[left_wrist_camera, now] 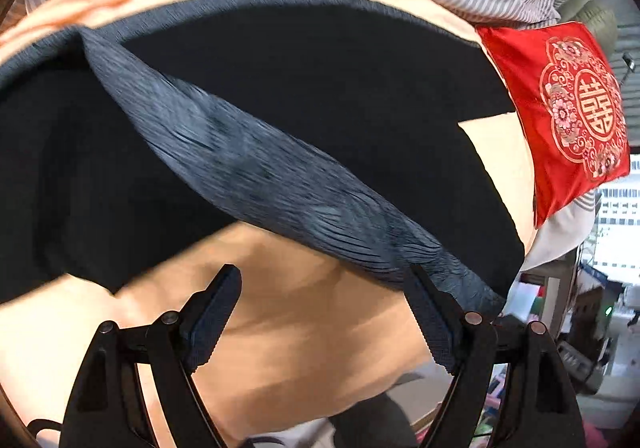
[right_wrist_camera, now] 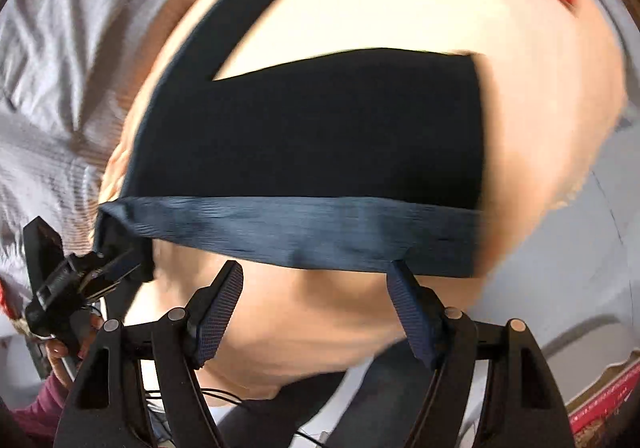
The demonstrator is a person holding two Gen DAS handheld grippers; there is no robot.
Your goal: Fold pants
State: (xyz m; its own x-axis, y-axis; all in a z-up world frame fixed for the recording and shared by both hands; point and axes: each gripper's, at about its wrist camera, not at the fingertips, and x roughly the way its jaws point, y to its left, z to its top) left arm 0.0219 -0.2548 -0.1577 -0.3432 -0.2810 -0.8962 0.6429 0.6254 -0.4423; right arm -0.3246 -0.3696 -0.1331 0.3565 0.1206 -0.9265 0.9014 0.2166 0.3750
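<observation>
Dark navy pants (left_wrist_camera: 320, 95) lie spread on a peach blanket (left_wrist_camera: 304, 328), legs pointing away. Their ribbed waistband (left_wrist_camera: 256, 167) is the near edge and looks lifted and slanted. My left gripper (left_wrist_camera: 324, 284) is open, its right fingertip touching the waistband's near end. In the right wrist view the pants (right_wrist_camera: 320, 127) lie flat with the waistband (right_wrist_camera: 296, 228) across the front. My right gripper (right_wrist_camera: 316, 272) is open just below the waistband, its right fingertip touching the band's edge. The left gripper (right_wrist_camera: 92, 276) shows at the waistband's left corner.
A red embroidered cushion (left_wrist_camera: 568, 115) lies at the blanket's right edge. Grey striped bedding (right_wrist_camera: 60, 67) surrounds the blanket. Room clutter shows at the lower right of the left wrist view. A hand in a maroon sleeve (right_wrist_camera: 60, 360) holds the left gripper.
</observation>
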